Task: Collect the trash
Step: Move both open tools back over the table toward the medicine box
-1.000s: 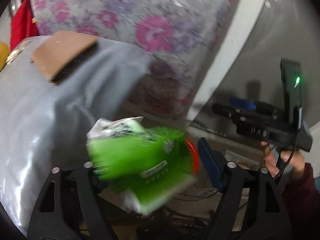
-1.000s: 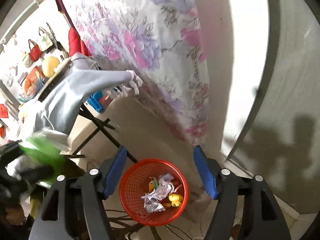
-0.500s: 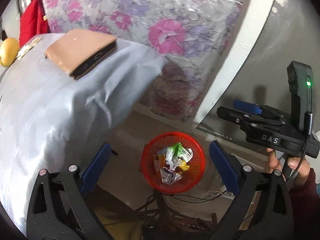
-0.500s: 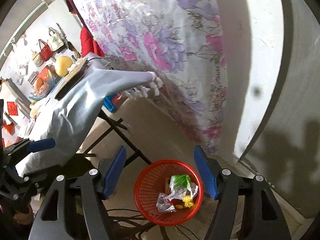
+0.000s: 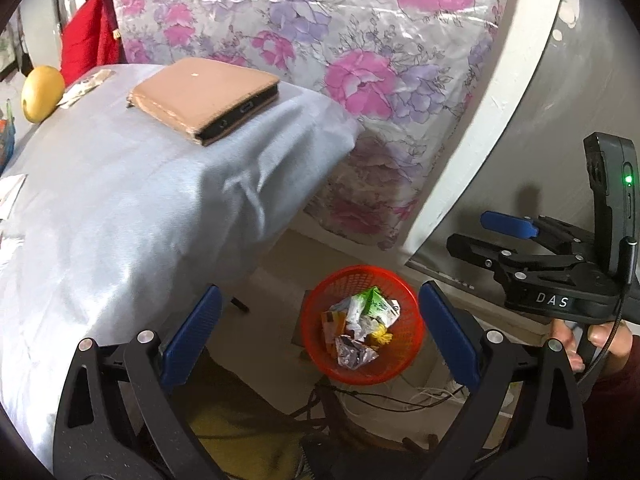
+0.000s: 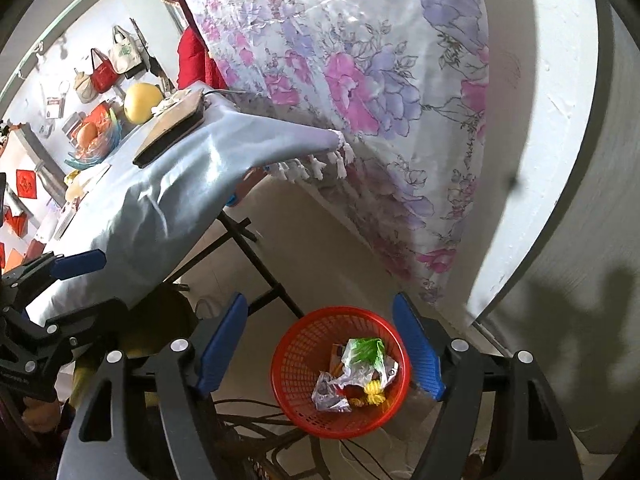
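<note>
Dropped green wrapper (image 5: 374, 304) lies in floor basket (image 5: 412, 344) beside clothed table (image 5: 120, 220); both grippers released, right just widened.

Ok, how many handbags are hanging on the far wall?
3, side by side in the right wrist view: a white bag on the right, a red bag in the middle, a pale bag on the left. More may be hidden.

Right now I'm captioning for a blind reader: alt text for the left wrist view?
The open, empty left gripper hangs above a red basket of crumpled wrappers on the floor, beside a grey-clothed table holding a brown case.
</note>
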`<action>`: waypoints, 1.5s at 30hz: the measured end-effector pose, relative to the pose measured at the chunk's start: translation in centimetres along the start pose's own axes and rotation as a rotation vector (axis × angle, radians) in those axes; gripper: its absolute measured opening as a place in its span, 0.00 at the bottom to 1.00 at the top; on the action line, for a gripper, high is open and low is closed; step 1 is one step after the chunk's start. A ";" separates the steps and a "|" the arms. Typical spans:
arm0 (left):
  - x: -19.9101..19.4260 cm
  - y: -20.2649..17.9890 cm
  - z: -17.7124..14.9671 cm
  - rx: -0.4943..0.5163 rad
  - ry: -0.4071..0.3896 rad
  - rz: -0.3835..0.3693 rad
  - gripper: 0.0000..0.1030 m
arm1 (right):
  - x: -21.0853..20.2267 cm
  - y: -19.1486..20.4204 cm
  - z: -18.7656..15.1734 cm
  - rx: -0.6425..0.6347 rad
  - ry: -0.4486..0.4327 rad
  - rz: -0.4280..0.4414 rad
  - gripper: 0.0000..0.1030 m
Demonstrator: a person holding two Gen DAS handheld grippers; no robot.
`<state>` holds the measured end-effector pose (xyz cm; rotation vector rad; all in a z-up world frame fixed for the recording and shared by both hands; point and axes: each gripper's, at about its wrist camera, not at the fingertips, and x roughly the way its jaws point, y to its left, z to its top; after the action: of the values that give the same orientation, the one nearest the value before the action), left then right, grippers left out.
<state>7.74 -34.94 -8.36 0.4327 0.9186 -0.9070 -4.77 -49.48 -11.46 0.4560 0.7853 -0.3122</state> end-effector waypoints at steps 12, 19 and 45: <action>-3.5 1.8 -0.8 -0.037 -0.083 0.032 0.92 | -2.0 3.3 0.8 -0.075 -0.033 0.000 0.73; -5.8 3.2 -1.6 -0.069 -0.137 0.047 0.93 | -3.1 5.9 1.1 -0.128 -0.051 0.001 0.75; -14.1 12.6 -7.8 -0.288 -0.301 0.087 0.93 | -5.8 20.7 0.4 -0.376 -0.107 0.071 0.80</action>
<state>10.17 -15.81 -1.61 0.0844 0.7327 -0.7223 0.53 -31.34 -1.23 0.1116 0.7025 -0.1163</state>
